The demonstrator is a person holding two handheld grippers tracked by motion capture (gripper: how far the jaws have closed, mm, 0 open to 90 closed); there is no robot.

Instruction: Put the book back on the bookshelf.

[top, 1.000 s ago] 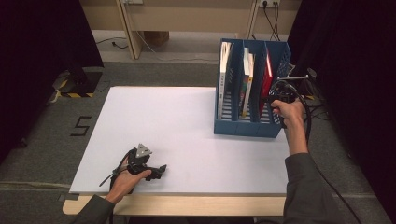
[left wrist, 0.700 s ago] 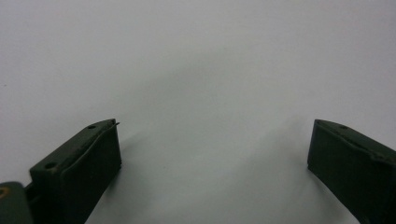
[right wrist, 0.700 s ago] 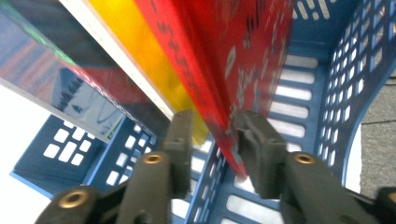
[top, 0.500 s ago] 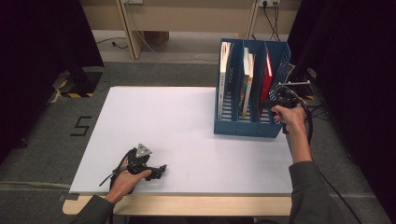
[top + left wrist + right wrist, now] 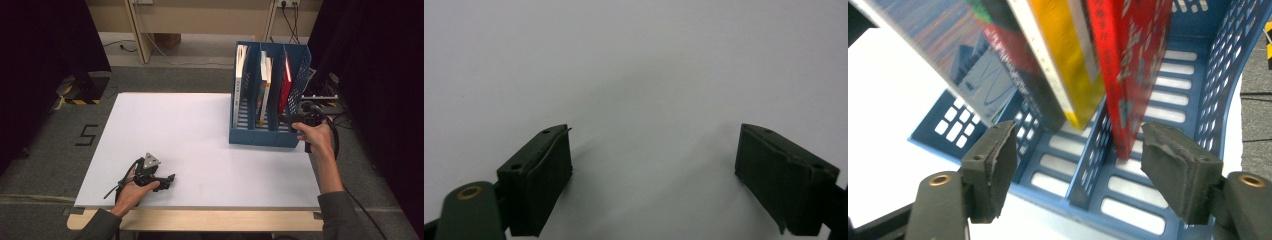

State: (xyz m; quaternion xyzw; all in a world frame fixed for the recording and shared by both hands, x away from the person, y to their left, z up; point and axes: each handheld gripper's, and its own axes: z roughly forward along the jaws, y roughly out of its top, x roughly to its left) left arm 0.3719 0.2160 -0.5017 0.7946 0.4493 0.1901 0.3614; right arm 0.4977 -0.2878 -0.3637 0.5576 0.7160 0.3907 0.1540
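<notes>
Red book [image 5: 286,80], glossy cover with pale markings, standing upright on its lower edge in the rightmost slot of the blue file rack [image 5: 260,136], leaning slightly against that slot's left divider. In the right gripper view [image 5: 1128,75], bottom corner resting on the rack's slatted floor, just beside the yellow-covered book [image 5: 1068,60] in the middle slot.

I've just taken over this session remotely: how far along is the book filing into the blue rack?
Done, by the look of it: the red book stands in the blue rack's right slot, with more books in the other slots. In hand: nothing. The right gripper, its jaws just opened, sits off the red book at the rack's front; the left gripper rests open on the white table. Left: likely nothing to file.
</notes>
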